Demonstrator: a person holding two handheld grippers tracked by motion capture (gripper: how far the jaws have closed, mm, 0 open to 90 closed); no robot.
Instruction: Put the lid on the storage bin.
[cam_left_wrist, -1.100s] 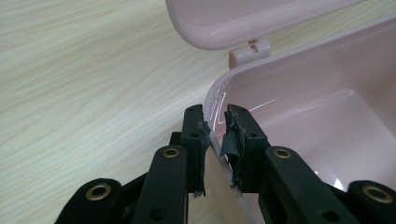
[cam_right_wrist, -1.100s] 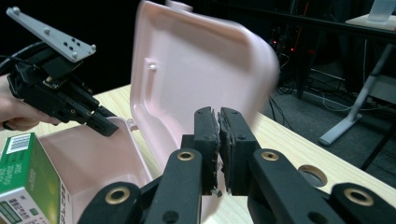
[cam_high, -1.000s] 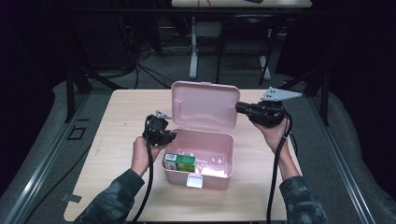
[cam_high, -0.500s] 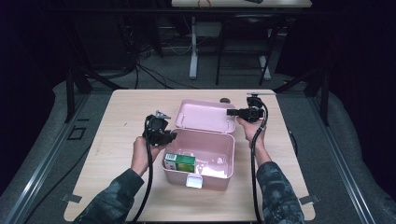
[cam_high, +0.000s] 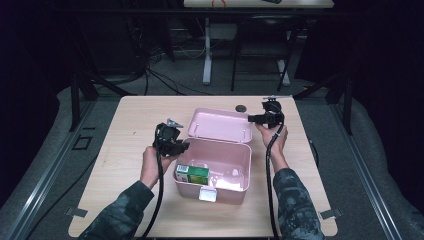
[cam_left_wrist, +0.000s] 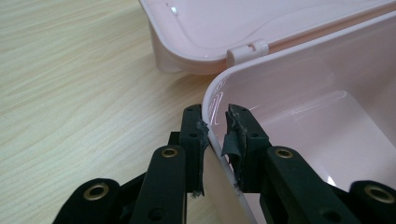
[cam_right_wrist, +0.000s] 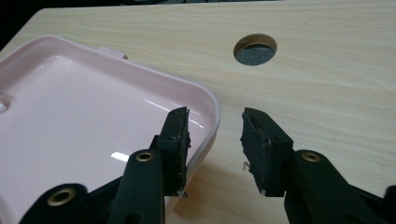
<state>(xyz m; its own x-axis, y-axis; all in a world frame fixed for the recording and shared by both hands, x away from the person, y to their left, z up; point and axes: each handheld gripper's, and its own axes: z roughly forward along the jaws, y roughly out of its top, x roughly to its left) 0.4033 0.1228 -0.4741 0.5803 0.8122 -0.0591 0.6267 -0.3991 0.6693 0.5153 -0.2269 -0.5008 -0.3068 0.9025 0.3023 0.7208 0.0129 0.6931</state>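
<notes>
The worktop (cam_high: 140, 125) is a pale wooden board with a light grain. A pink box (cam_high: 215, 172) stands directly on it, near the middle. The box's lid (cam_high: 220, 125) is open and lies back flat on the worktop behind the box. Just behind the lid's right corner, the worktop has a round hole (cam_high: 241, 107).

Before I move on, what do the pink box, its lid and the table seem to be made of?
Pink box and lid: probably moulded plastic, glossy; thin rims, rounded corners and bright highlights suggest it. Table: wood-look top, matt, with pale straight grain; possibly laminate rather than solid wood.
</notes>
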